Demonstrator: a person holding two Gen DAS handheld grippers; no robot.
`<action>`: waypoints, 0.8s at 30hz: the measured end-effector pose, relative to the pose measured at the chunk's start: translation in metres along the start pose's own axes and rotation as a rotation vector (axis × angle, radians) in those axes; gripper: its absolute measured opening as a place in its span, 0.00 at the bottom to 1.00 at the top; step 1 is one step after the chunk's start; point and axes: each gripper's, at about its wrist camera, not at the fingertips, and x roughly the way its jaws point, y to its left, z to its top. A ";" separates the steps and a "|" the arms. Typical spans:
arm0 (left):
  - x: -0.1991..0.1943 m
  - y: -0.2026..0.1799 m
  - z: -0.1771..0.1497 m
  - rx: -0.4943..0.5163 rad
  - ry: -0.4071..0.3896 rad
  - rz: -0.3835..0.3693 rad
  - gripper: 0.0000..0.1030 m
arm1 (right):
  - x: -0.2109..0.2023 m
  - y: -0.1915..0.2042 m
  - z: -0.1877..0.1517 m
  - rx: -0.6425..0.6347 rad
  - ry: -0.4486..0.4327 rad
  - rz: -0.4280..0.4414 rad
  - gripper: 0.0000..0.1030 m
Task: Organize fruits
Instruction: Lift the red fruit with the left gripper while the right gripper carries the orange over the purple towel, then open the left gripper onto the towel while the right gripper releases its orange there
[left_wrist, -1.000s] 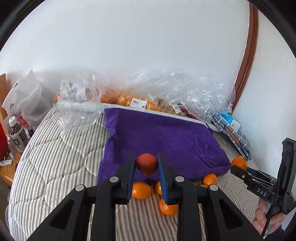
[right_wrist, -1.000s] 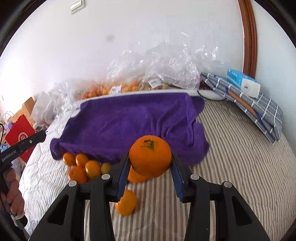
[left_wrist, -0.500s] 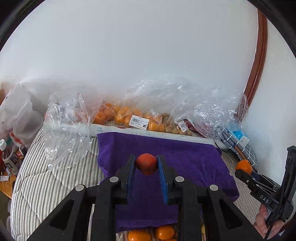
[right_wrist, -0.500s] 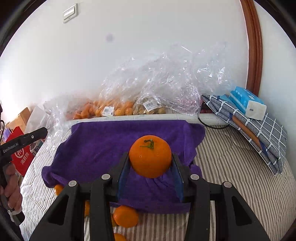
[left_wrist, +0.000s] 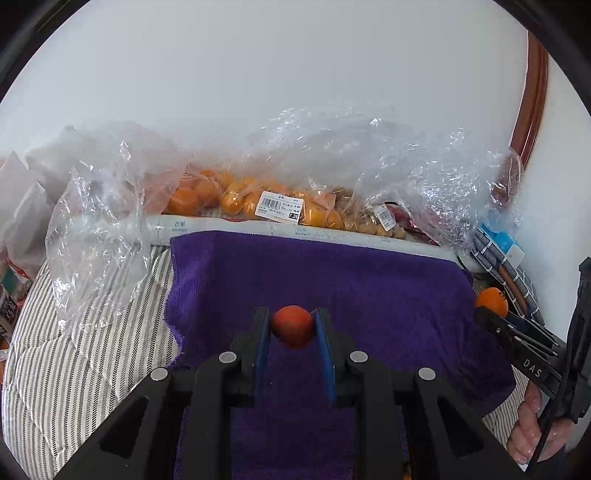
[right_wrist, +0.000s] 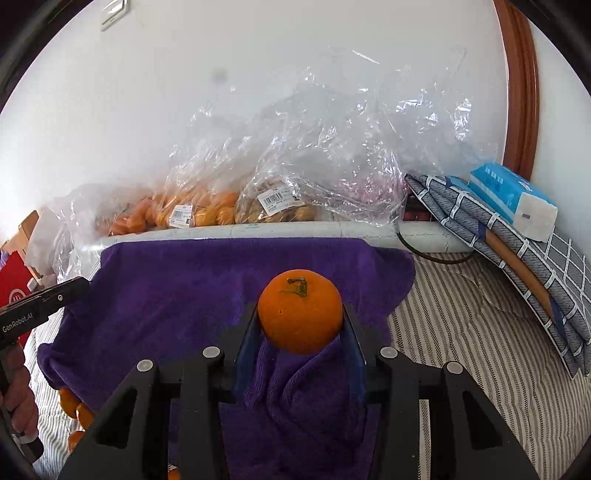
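Right wrist view: a round, firm, smooth-skinned orange is pinched at its widest girth by the right gripper; a smaller reddish fruit is likewise clamped by the left gripper, and light pressure is judged sufficient.

A plain white wall rises behind the bed. A brown wooden door frame runs up the wall's right edge, and a white switch plate sits high at its left. The grey-striped quilted mattress lies in soft daylight.
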 end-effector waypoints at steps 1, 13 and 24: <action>0.001 0.000 -0.001 0.001 0.006 0.002 0.22 | 0.002 0.000 -0.002 0.004 0.005 0.005 0.42; 0.014 0.004 -0.011 0.012 0.044 0.024 0.22 | 0.020 0.009 -0.013 -0.014 0.060 0.060 0.42; 0.023 0.003 -0.015 0.021 0.076 0.042 0.22 | 0.018 0.007 -0.016 -0.008 0.068 0.044 0.42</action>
